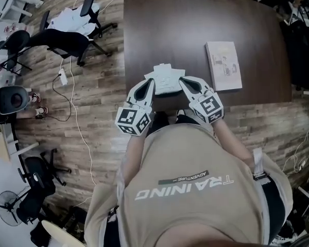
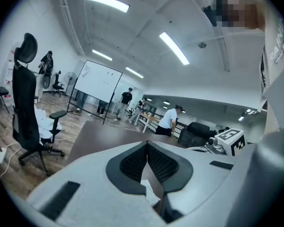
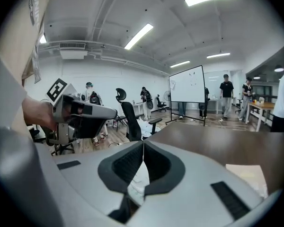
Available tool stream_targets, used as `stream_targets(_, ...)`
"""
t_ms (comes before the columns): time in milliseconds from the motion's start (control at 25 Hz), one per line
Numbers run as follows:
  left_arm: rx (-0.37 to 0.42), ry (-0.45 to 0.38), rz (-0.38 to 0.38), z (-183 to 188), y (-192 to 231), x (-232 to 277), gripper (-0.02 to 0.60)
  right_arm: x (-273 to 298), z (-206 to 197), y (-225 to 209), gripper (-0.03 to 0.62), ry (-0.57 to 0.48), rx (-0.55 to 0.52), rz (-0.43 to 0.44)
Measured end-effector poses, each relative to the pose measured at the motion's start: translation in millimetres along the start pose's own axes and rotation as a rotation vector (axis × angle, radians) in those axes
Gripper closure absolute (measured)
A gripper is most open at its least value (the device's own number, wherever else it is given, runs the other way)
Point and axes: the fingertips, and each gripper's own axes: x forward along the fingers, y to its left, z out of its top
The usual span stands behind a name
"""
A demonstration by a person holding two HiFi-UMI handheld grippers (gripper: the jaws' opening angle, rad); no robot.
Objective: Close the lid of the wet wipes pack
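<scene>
Fingers (image 2: 132,162) closed; left gripper (image 1: 151,82), right gripper (image 1: 182,81) flank pack (image 1: 166,76) at table (image 1: 195,14) edge

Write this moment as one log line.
left gripper shut | right gripper shut | both at pack | pack on table

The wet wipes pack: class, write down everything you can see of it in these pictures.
The wet wipes pack is white, flat and roughly rectangular, lying on the dark brown table near the person's edge. Its far edge looks stepped; whether the lid is shut cannot be told. The left gripper and right gripper reach its two ends, both shut.
</scene>
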Motion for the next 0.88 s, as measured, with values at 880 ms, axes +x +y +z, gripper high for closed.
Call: stream_targets(880, 0.044, 0.174, -0.156, -21.5, 72.2, 68.7, 0.571, 79.6, -24.1, -66.0, 0.579, 0.16, 0.131, -0.142)
